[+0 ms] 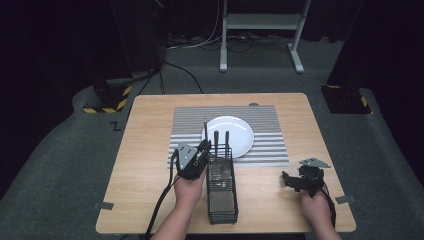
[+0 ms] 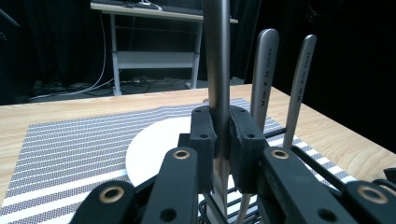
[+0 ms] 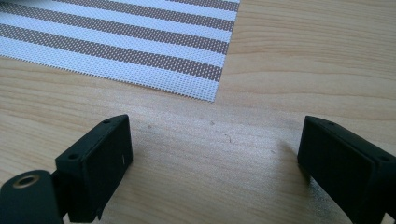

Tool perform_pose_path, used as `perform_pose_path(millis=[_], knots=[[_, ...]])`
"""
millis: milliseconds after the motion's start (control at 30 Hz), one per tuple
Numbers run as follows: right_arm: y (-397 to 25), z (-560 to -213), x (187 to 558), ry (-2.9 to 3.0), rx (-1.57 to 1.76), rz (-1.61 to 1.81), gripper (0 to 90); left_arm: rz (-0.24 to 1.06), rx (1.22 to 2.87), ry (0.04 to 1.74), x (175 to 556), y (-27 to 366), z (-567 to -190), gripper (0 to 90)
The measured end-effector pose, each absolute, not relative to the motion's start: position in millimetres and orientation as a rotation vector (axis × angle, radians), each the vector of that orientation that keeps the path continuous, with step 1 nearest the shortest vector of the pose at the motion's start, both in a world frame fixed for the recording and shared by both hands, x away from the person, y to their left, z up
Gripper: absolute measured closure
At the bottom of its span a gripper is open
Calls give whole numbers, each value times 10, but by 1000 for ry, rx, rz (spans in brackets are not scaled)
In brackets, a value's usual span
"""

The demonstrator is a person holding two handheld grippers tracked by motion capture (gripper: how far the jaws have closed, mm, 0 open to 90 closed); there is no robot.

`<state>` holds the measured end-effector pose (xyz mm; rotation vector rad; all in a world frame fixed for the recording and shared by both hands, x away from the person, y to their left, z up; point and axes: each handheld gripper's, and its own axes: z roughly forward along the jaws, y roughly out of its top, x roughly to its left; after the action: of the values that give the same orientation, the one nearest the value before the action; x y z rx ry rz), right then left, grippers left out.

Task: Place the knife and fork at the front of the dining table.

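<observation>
My left gripper (image 1: 204,148) (image 2: 222,135) is shut on the metal handle of a piece of cutlery (image 2: 217,56) (image 1: 205,129), held upright at the left side of a black wire caddy (image 1: 222,187). Two more cutlery handles (image 2: 264,70) (image 1: 220,138) stand upright in the caddy's far end. A white plate (image 1: 231,135) (image 2: 154,149) lies on a striped placemat (image 1: 190,125) (image 2: 70,144) just beyond. My right gripper (image 1: 288,181) (image 3: 215,158) is open over bare wood at the table's front right, nothing between its jaws.
The wooden table (image 1: 150,175) has the mat's corner (image 3: 205,84) just ahead of my right gripper. A white desk frame (image 1: 260,30) (image 2: 154,56) stands on the floor beyond the table. Yellow-black striped blocks (image 1: 107,97) flank the far corners.
</observation>
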<state>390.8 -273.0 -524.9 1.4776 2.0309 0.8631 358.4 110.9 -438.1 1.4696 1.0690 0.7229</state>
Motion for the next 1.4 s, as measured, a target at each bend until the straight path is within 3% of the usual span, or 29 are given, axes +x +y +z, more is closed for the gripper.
perform_pose_path(millis=[1400], knots=[[-2730,-5249,3908,2031,1478,863,98,825,1396,1049,3379,1024,-4270,816]])
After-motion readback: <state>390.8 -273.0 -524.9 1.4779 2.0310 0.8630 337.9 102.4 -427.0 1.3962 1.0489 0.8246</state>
